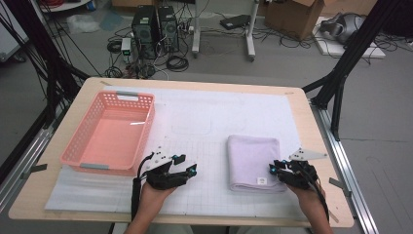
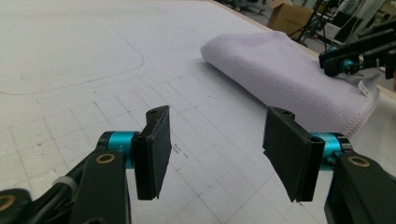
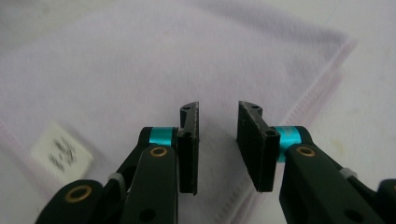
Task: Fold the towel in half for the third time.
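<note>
The right claw [image 1: 275, 168], jaws slightly apart, hovers at the folded towel's [image 1: 253, 158] four o'clock corner; the left claw [image 1: 187, 164] gapes wide, empty.

1. Your left gripper [image 1: 187, 164] sits low at the near left, jaws spread wide and holding nothing.
2. Your right gripper [image 1: 275, 166] sits at the near right, jaws parted narrowly.
3. Both your forearms enter from the near edge, well apart.
</note>
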A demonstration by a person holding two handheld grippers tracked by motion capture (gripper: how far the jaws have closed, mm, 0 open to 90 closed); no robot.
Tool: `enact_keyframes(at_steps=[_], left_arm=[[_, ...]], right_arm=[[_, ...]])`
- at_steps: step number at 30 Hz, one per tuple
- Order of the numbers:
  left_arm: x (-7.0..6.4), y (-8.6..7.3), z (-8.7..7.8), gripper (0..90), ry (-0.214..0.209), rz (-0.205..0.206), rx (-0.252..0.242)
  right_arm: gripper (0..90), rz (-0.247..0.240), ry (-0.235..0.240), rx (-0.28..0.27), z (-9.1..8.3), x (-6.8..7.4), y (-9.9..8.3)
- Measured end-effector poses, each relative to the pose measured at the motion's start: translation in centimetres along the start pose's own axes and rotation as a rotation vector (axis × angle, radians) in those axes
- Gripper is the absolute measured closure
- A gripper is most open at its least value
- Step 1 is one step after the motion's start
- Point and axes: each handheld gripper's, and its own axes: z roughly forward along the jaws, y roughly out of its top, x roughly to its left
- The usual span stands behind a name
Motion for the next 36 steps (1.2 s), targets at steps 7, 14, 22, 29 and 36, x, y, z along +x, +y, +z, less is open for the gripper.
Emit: enact_keyframes(at_steps=[7,14,22,29,36], left_arm=[[0.2,0.1,-0.3,42.0,0.008,-0.006,-0.009],[0.2,0.1,-0.3,42.0,0.011,-0.006,-0.008],[0.4,0.1,-0.5,41.9,0.018,-0.005,-0.011],[0.4,0.2,-0.8,35.8,0.025,0.007,-0.059],[0.2,0.4,-0.8,20.4,0.012,0.008,-0.059]], right_arm=[[63.1,0.031,0.003,-0.058,-1.7,0.2,-0.3],[54.1,-0.041,0.154,-0.079,1.0,4.6,3.1],[55.0,-0.123,0.193,0.039,4.9,7.7,3.9],[45.6,-0.110,0.215,-0.023,2.8,6.5,3.1],[39.4,-0.031,0.048,-0.121,-2.1,1.7,0.8]])
